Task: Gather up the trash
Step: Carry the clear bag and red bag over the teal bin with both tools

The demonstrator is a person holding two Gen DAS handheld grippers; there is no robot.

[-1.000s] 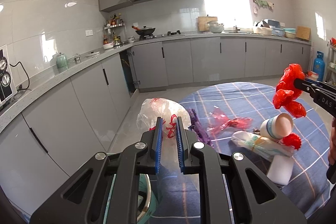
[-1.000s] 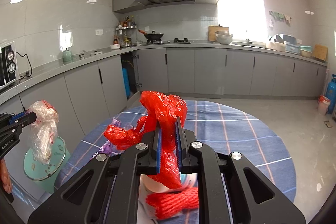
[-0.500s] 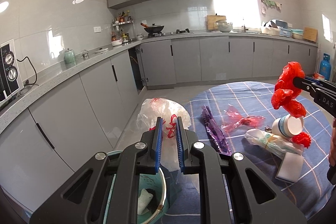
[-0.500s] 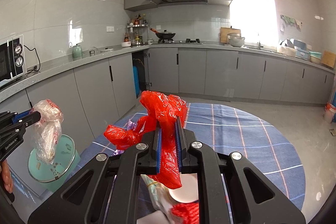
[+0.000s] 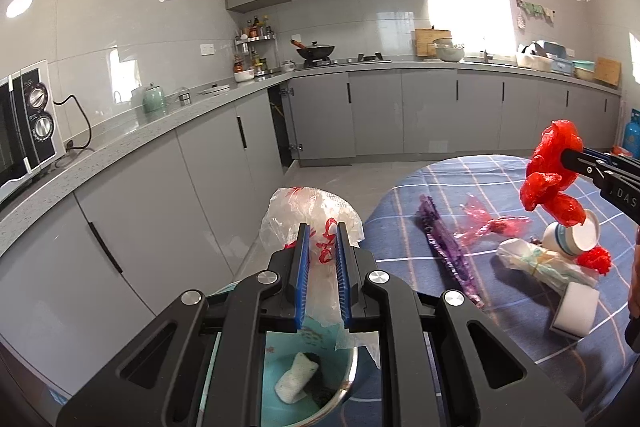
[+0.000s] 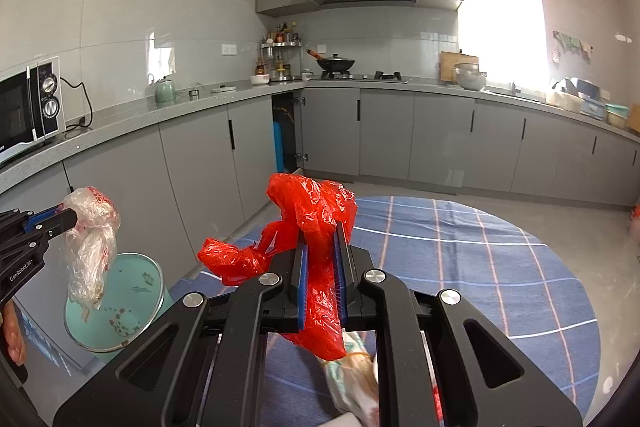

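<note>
My left gripper (image 5: 323,239) is shut on a clear plastic bag with red print (image 5: 308,215), which hangs over the open teal trash bin (image 5: 296,359). From the right wrist view that clear plastic bag (image 6: 90,247) dangles above the teal bin (image 6: 120,303), beside the table. My right gripper (image 6: 322,247) is shut on a crumpled red plastic bag (image 6: 312,211), held above the round table (image 6: 480,267) with its blue checked cloth. In the left wrist view the red plastic bag (image 5: 550,171) hangs at the right gripper's tip.
On the checked cloth lie a purple wrapper (image 5: 444,243), a pink wrapper (image 5: 488,227), a paper cup (image 5: 572,235), a wrapped bundle (image 5: 540,263), a white block (image 5: 572,311) and a red scrap (image 5: 596,261). Grey cabinets (image 5: 168,211) run along the left. A person's hand (image 6: 12,331) shows at left.
Both grippers have shifted left with their bags held. The clear bag now hangs over the teal bin, whose inside has come into view below the left gripper.
</note>
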